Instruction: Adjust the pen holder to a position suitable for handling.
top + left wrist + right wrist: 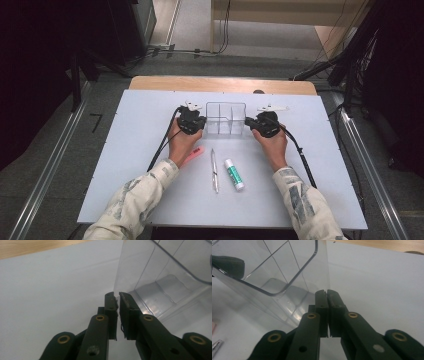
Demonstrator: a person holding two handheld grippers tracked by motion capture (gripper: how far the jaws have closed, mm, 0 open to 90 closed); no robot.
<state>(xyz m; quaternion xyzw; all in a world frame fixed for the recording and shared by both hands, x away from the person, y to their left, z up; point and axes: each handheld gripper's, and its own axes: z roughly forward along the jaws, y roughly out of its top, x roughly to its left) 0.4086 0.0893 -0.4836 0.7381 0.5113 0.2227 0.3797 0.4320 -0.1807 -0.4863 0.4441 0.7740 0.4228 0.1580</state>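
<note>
While grippers flank organizer (226, 119), pen (214, 170) (high view) lies apart.

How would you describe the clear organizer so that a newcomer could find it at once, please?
Start at the white table and look toward its far middle, between the left gripper and the right gripper. The organizer stands there. Unlike the pen and glue stick nearer the person, it is a see-through box with dividers.

1. One clear plastic organiser (226, 119) — three compartments, as far as the high view shows.
2. One pink item (193, 156), partly hidden by a hand.
3. One silver pen (214, 171).
4. One glue stick (234, 174) — white with green.
5. Two grippers: left gripper (200, 121), right gripper (249, 121).
</note>
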